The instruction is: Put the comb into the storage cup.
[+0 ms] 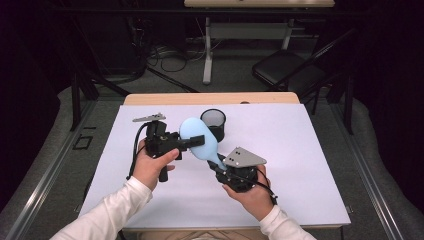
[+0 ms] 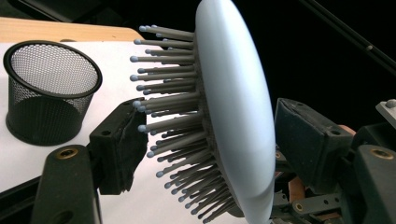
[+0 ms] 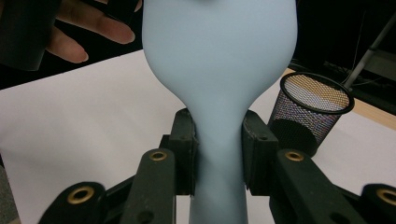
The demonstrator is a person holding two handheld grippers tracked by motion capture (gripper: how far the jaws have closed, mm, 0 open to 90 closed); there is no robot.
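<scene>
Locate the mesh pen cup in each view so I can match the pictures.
High view: the mesh pen cup stands at table centre, just behind the blue hairbrush.
Left gripper view: upper left, on the white table cover, left of the brush bristles.
Right gripper view: right of centre, beside the brush neck.
Shared landmark: the blue hairbrush, next to the cup in all three.

one light blue hairbrush [image 1: 197, 138] is present, held above the table's centre. one black mesh cup [image 1: 214, 123] stands just beyond it, toward the far side. two handheld grippers are present: one left gripper [image 1: 192, 141] and one right gripper [image 1: 218, 167]. one white table surface [image 1: 300, 165] carries the set.
</scene>
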